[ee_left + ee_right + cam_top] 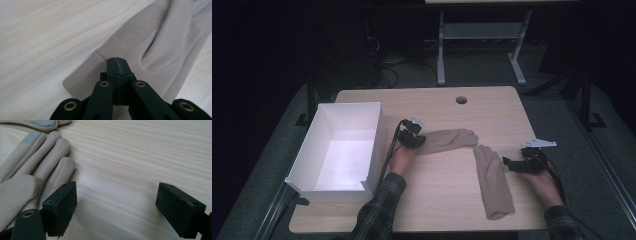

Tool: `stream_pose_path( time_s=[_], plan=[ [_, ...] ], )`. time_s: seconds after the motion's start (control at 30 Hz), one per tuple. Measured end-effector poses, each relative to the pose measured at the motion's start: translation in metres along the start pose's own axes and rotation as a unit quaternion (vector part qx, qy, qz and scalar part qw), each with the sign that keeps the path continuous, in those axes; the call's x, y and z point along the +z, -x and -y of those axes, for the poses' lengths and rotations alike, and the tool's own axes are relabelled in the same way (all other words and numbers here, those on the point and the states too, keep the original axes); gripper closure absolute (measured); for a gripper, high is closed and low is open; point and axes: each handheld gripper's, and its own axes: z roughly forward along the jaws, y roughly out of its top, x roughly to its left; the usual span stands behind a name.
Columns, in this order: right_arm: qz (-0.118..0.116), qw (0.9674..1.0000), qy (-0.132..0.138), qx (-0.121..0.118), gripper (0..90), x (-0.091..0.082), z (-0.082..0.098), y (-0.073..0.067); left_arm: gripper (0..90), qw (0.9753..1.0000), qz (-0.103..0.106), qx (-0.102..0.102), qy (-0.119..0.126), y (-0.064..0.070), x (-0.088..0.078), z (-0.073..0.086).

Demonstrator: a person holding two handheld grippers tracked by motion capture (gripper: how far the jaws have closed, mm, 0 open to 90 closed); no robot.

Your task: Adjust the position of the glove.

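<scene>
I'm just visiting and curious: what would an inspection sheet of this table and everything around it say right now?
Surface: pale wooden table with a round hole near the far edge.
Job's things: two beige gloves; the left glove lies crosswise, the right glove lengthwise, fingertips nearly meeting. A white box stands open at the table's left.
Clutter: nothing seen.
Grippers: left gripper is shut at the left glove's cuff, apparently pinching the fabric; right gripper is open beside the right glove, only bare table between its jaws.
Cables: black cables trail from the left gripper; more lie on the floor behind.
Surroundings: dark room, grey floor, a white table frame behind.
</scene>
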Motion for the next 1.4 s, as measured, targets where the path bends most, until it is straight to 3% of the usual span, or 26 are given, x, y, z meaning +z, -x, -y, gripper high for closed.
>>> stream_pose_path(
  time_s=[0.43, 0.47, 0.77, 0.87, 1.0, 1.17, 1.2, 1.4],
  plan=[
    [-0.001, 1.0, 0.002, -0.006, 16.9, 0.0, 0.0, 0.0, 89.6, 0.9995, 0.016, 0.02, -0.015, 0.019, -0.016, 0.014],
    [-0.001, 1.0, 0.002, -0.007, 16.9, 0.0, 0.0, 0.0, 89.7, 0.9995, 0.025, 0.014, -0.014, 0.023, -0.018, 0.018],
    [-0.002, 1.0, 0.002, -0.008, 16.9, 0.0, 0.0, 0.0, 89.7, 0.9975, 0.06, 0.026, -0.027, 0.038, -0.03, 0.029],
    [-0.003, 1.0, 0.002, -0.009, 16.9, 0.0, 0.0, 0.0, 89.6, 0.9955, 0.08, 0.04, -0.03, 0.045, -0.036, 0.037],
    [-0.005, 0.9999, 0.002, -0.009, 16.9, 0.0, 0.0, 0.0, 89.6, 0.9939, 0.098, 0.044, -0.026, 0.051, -0.04, 0.043],
    [-0.005, 1.0, 0.003, -0.008, 16.9, 0.0, 0.0, -0.001, 89.6, 0.988, 0.139, 0.065, -0.021, 0.058, -0.047, 0.055],
    [-0.005, 1.0, 0.003, -0.008, 16.9, 0.0, 0.0, -0.001, 89.6, 0.988, 0.139, 0.065, -0.021, 0.058, -0.047, 0.055],
    [-0.005, 1.0, 0.002, -0.008, 16.9, 0.0, 0.0, -0.001, 89.6, 0.9821, 0.165, 0.087, -0.026, 0.071, -0.056, 0.066]
  ],
)
